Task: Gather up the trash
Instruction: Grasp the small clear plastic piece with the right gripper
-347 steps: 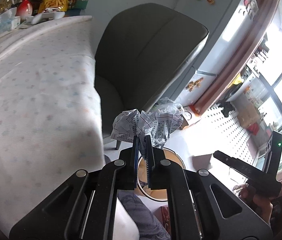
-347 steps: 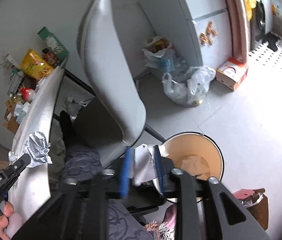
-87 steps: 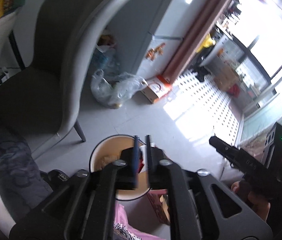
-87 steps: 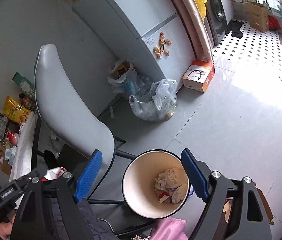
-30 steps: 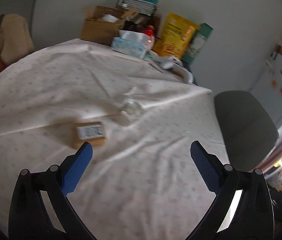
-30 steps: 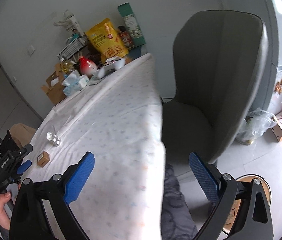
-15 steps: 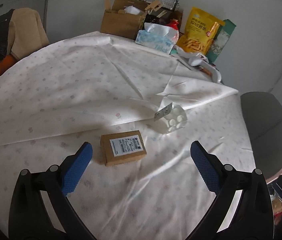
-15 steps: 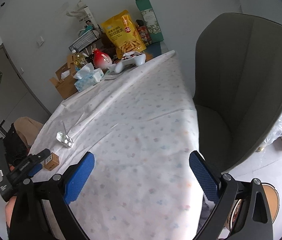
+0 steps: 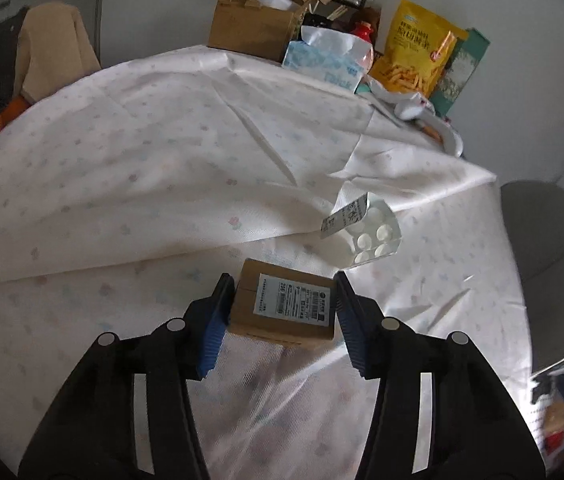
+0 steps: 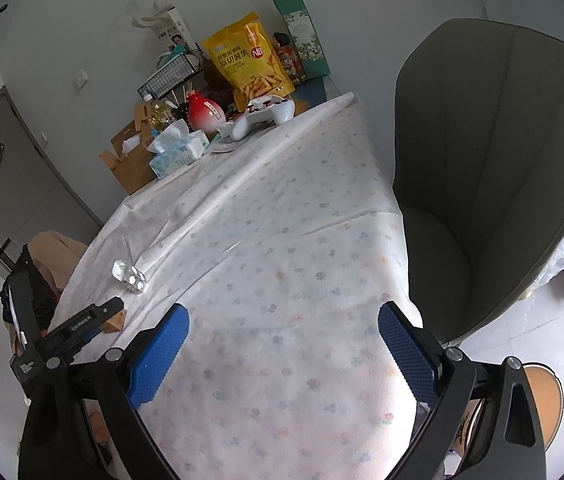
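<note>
Cardboard box (image 9: 282,306) between closing left gripper (image 9: 282,304) jaws

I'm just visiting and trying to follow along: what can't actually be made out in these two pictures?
- Small cardboard box, left view: label print too small to read; whether the closing left claw presses it yet is unclear.
- Same box, right view: mostly hidden behind the left claw.
- Trash bin, right view: cut off by the right claw and frame edge; contents unseen.
- Blister pack: emptiness unclear.
</note>
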The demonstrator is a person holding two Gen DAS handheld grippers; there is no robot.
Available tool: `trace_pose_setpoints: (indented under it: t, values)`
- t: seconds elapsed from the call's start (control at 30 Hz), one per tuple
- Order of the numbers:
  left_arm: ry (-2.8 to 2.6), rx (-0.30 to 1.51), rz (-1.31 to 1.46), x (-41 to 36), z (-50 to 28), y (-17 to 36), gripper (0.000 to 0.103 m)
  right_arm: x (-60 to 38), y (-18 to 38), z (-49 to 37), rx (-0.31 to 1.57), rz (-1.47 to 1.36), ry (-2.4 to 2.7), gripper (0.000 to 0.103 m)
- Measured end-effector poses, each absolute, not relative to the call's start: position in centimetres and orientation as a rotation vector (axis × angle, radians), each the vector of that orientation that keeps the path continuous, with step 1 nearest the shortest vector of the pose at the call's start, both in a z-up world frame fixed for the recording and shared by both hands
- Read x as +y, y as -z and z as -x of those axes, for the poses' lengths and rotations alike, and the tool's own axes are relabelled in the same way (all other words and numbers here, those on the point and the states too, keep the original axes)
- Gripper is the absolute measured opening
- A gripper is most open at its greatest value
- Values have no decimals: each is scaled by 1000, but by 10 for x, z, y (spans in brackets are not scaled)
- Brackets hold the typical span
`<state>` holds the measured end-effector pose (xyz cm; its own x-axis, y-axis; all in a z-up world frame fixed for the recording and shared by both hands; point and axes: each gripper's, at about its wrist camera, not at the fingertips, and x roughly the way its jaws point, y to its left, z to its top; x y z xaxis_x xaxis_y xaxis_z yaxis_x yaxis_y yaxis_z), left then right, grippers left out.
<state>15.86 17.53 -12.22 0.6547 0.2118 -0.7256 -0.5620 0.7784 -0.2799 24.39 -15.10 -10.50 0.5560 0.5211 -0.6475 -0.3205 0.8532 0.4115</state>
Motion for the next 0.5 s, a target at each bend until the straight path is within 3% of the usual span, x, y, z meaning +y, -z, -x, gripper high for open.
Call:
trace_pose_setpoints:
  t: [0.5]
  values:
    - [-487, 614, 563, 209, -108, 96, 50, -75, 84, -240, 822, -125, -621, 90]
